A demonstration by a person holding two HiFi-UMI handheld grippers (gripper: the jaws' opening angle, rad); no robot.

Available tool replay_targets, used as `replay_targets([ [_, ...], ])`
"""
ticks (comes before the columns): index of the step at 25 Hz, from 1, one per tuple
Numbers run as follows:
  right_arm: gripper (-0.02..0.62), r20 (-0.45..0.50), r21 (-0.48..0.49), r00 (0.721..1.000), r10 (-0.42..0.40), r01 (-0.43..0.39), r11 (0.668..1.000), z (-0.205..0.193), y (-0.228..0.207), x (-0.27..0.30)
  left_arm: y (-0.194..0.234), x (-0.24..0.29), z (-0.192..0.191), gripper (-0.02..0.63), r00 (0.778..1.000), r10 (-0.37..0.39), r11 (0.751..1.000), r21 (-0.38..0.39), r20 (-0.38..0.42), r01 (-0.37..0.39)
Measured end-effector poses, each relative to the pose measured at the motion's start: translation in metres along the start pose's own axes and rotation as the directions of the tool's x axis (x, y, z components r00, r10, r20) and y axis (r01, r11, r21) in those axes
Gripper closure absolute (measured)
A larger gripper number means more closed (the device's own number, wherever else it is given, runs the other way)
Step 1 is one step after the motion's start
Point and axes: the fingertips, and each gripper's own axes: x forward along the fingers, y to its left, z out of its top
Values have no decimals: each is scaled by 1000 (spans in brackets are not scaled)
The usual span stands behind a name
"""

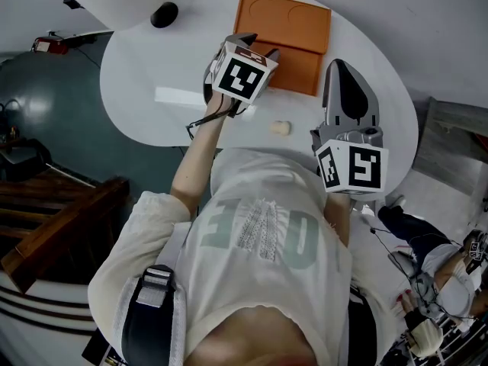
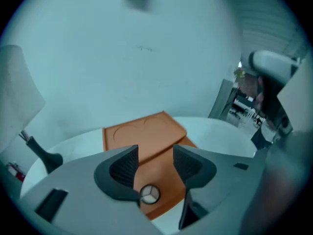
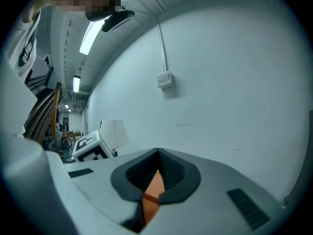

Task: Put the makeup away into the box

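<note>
Your left gripper (image 1: 258, 46) hangs over the box (image 1: 301, 69), fingers spread and empty. Your right gripper (image 1: 341, 67) has its fingers pressed together. The makeup (image 1: 281, 127) lies on the table (image 1: 152, 75) between them, on your side of the box and behind both sets of fingertips, so you'd likely draw back to reach it.

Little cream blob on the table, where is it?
Head view: the cream blob sits on the white table between the left tool and right tool, just on the person's side of the orange box.

Head view looks down; both gripper views face the box (image 1: 284, 21).
</note>
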Motion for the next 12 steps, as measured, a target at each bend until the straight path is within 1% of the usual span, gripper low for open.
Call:
replay_targets([
  [1, 591, 3, 0, 1000, -1, 1, 1000, 1, 0, 0, -8, -11, 18, 376, 996, -40, 999, 1, 75, 40],
  [2, 591, 6, 0, 1000, -3, 3, 1000, 2, 0, -1, -17, -23, 37, 377, 984, -87, 996, 6, 154, 87],
  [3, 591, 8, 1, 1000, -5, 5, 1000, 2, 0, -1, -26, -37, 54, 385, 964, -127, 992, 16, 234, 127],
  [4, 591, 10, 2, 1000, -7, 6, 1000, 3, 0, -2, -33, -51, 69, 418, 940, -148, 989, 26, 307, 147],
  [5, 591, 13, 2, 1000, -8, 8, 1000, 3, 0, -3, -37, -64, 81, 454, 916, -151, 988, 33, 372, 149],
  [6, 591, 17, 3, 1000, -11, 11, 1000, 4, -1, -4, -40, -77, 90, 495, 894, -138, 990, 35, 426, 136],
  [7, 591, 21, 4, 1000, -14, 13, 1000, 5, -1, -5, -40, -88, 97, 559, 875, -116, 993, 35, 470, 113],
  [8, 591, 25, 5, 1000, -16, 16, 1000, 6, -2, -6, -40, -98, 102, 595, 858, -94, 995, 37, 505, 87],
  [10, 591, 30, 7, 999, -22, 21, 1000, 7, -2, -8, -42, -114, 107, 598, 834, -67, 998, 50, 548, 48],
  [12, 591, 34, 9, 999, -25, 25, 1000, 8, -3, -9, -46, -126, 108, 598, 816, -67, 997, 65, 574, 36],
])
